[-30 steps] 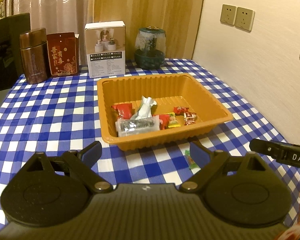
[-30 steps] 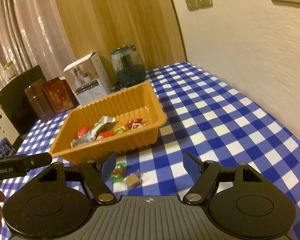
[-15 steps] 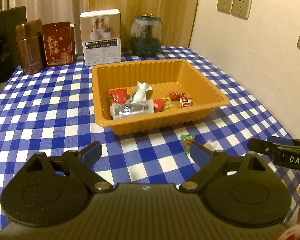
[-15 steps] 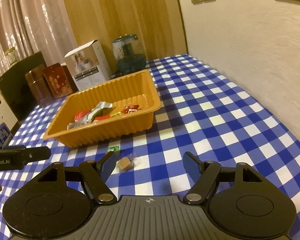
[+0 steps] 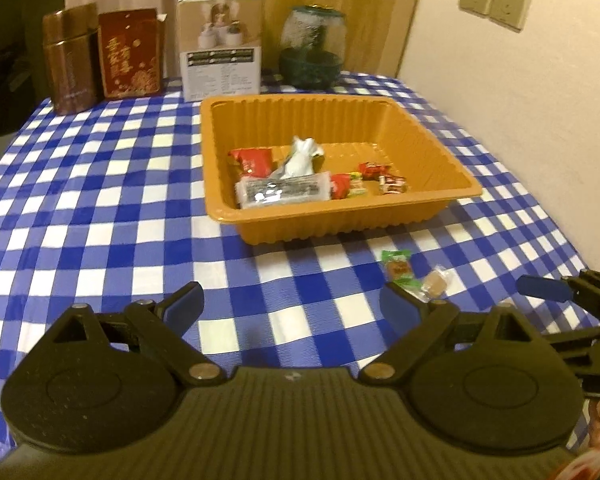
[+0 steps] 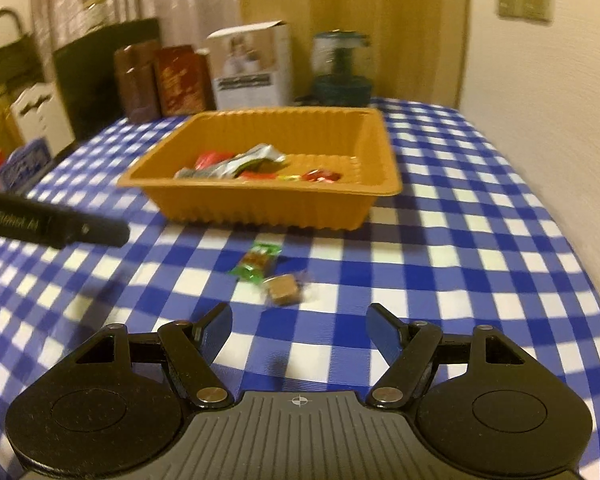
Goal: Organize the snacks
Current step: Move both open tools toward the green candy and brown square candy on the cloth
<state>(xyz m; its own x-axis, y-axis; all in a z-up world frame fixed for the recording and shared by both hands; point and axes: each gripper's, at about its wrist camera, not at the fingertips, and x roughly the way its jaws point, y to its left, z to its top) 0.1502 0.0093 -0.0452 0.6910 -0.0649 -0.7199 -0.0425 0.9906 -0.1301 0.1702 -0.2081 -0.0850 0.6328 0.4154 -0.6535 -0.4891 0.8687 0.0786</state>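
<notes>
Right gripper (image 6: 299,326) gaping moderately wide, nothing between the blue pads, angled down at the checked tablecloth (image 6: 452,264). Just ahead of the tips, a brown candy (image 6: 283,289) in clear wrap, lying crosswise. Touching or almost touching it on the far left, a green-wrapped snack (image 6: 256,262), long axis running from the near left up toward the orange tray (image 6: 260,208). Both loose on the cloth, just short of the tray's near wall.

Left gripper (image 5: 292,304) spread wide and empty, tilted down, hovering over bare cloth near the front edge. Same green snack (image 5: 398,266) by its right finger, lengthwise toward the tray; brown candy (image 5: 434,282) beside it.

Tray set mid-table, several wrapped snacks (image 5: 288,188) bunched along its near side, far half bare. Plenty of free cloth left and right of the tray. Boxes, a brown tin (image 5: 71,60) and a green jar (image 5: 312,54) lined up along the far edge.
</notes>
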